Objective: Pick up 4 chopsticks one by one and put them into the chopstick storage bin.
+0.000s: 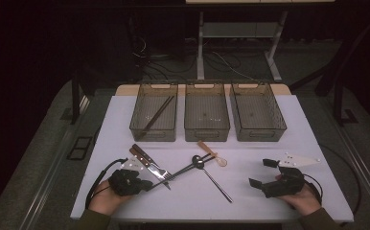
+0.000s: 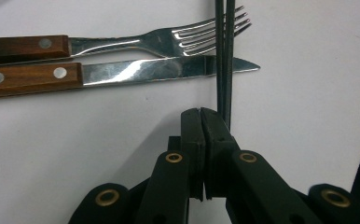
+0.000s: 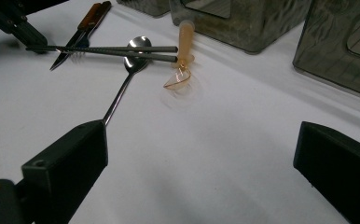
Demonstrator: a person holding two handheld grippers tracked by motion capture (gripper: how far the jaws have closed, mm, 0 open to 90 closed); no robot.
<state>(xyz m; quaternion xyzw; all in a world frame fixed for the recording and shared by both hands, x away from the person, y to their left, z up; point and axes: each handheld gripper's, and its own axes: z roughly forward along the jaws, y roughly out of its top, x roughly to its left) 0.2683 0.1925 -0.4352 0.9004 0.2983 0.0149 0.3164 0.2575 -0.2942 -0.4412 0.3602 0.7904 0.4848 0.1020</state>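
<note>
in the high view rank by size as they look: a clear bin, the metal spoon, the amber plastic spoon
1. clear bin
2. metal spoon
3. amber plastic spoon
The bin sits farther from the camera yet looks biggest.

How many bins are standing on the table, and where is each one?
3, in a row along the far edge: the left bin holding dark chopsticks, the middle bin, and the right bin.

3 clear bins point(image 1: 207, 117) in row at table point(image 1: 250, 191) far edge, left one w/ dark sticks inside | wood-handled fork point(image 2: 122, 44) + knife point(image 2: 122, 72) side by side | steel spoon point(image 3: 134, 63) | amber plastic spoon point(image 3: 183, 56) nr middle bin
</note>
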